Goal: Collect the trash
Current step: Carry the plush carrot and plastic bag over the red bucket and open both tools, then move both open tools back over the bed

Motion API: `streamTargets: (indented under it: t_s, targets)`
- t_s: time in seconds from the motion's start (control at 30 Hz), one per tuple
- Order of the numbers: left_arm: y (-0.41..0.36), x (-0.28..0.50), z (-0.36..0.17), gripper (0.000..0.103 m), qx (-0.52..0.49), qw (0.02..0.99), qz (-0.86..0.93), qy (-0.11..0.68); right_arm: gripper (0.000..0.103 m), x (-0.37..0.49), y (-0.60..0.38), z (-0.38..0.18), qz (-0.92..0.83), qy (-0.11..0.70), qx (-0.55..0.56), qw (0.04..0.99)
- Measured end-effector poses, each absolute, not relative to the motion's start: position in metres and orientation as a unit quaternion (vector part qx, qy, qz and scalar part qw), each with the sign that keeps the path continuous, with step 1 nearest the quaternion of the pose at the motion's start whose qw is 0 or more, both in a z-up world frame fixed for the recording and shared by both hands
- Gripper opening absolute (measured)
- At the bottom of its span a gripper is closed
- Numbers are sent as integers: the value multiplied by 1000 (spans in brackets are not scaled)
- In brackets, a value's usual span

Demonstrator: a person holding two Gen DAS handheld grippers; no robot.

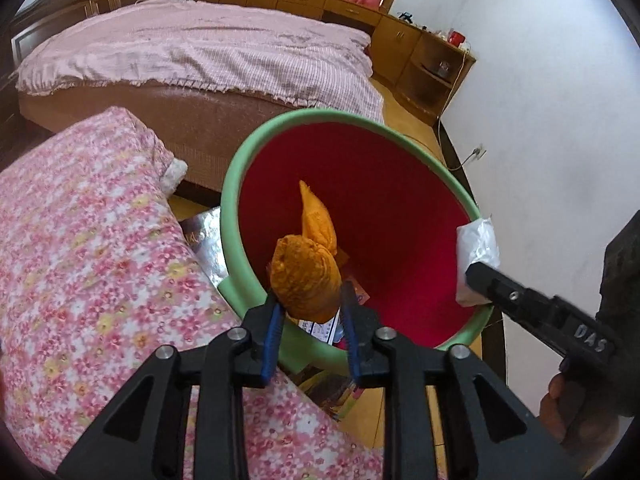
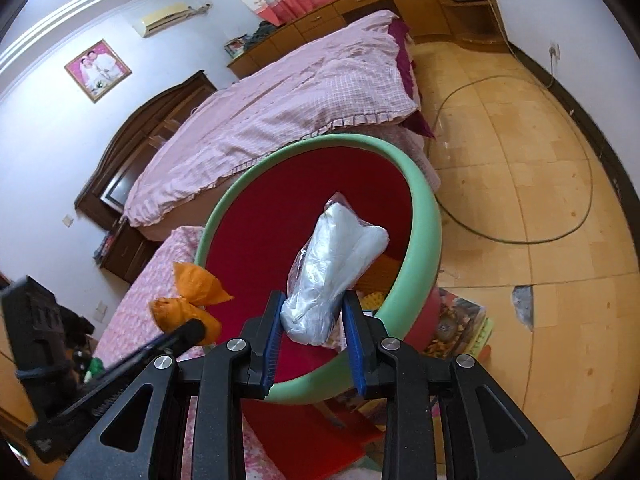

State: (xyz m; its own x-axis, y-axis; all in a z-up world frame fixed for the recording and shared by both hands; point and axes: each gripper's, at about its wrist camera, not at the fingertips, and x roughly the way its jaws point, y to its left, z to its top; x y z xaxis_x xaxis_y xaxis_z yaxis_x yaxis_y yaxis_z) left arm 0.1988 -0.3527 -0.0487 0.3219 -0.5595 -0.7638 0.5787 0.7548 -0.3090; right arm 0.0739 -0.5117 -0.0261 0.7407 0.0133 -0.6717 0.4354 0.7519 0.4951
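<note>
Left tool (image 1: 311, 310) clenched on knotted orange plastic bag (image 1: 306, 276), bag bulging between the blue pads, its tied tail pointing to 12 o'clock over the bin mouth. Right tool (image 2: 314, 322) clenched on crumpled white-clear plastic bag (image 2: 332, 272), bag sticking up toward 1 o'clock above the same bin. Round red bin with green foam rim (image 1: 236, 184) sits directly beneath both tools; inside at the bottom lie printed paper scraps and packaging (image 1: 320, 326), details unclear. Pink floral quilt (image 1: 92, 248) at 9 o'clock of the bin, bed with pink checked cover (image 1: 208, 48) at 11 o'clock, wooden floor (image 2: 520, 208) at 3 o'clock.
</note>
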Motion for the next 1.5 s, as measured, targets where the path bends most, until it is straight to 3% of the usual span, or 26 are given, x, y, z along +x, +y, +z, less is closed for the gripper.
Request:
streamTargets:
  t_s: [0.13, 0.63, 0.77, 1.5]
  targets:
    - [-352, 200, -49, 44, 4, 819, -348, 455, 31, 74, -514, -24, -123, 331, 331, 875]
    - [-306, 198, -32, 44, -18, 838, -308, 451, 41, 74, -503, -26, -108, 321, 337, 879]
    - [-288, 190, -29, 44, -25, 842, -294, 451, 51, 69, -498, -24, -100, 320, 342, 878]
    - [-139, 199, -23, 44, -89, 879, -134, 450, 52, 76, -430, -2, -48, 337, 313, 887]
